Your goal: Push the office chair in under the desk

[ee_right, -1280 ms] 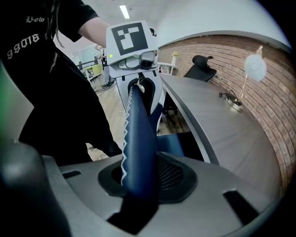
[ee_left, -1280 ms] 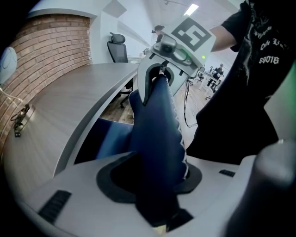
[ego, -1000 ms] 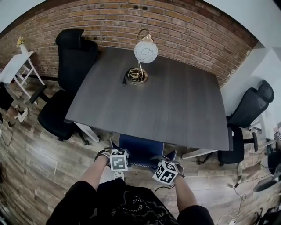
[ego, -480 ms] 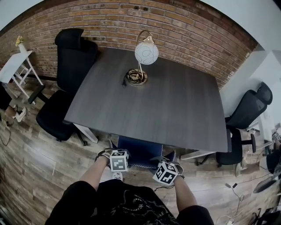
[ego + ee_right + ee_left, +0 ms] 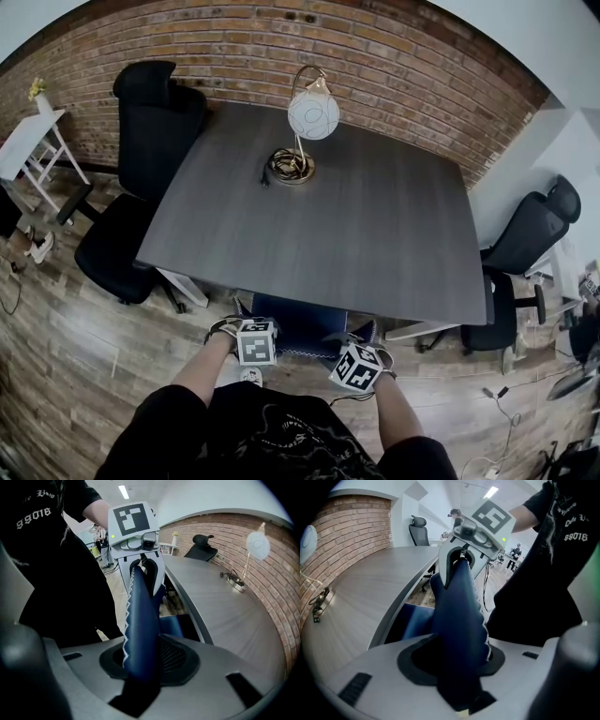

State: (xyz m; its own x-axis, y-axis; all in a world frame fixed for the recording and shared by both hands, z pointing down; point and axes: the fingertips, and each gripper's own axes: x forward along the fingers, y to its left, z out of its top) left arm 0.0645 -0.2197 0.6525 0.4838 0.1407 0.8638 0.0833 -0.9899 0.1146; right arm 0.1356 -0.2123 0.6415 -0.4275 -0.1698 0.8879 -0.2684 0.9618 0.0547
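1. The left gripper (image 5: 457, 660) is closed on the top edge of the backrest (image 5: 457, 597) of the blue office chair (image 5: 300, 323). The thick blue padding fills the whole gap between its jaws, so they stand rather wide apart.
2. The right gripper (image 5: 140, 663) grips the same top edge, further to the right. Its jaws are at a middle width, and the padded edge with the white zigzag stitching sits between them and touches both sides.
3. Each gripper view looks along the backrest edge and shows the other gripper at the far end, clamped over that edge.
4. In the head view the two grippers are near each other, side by side. Both point steeply down, with their marker cubes facing up.
5. The seat of the chair is under the near edge of the grey surface (image 5: 328, 225). The backrest stands just beside that edge, on the side of the person.
6. A lamp (image 5: 309, 117) with a round white shade stands on the far part of the surface.
7. One black chair (image 5: 141, 178) is at the left side of the surface, and another black chair (image 5: 525, 253) is well apart on the right.
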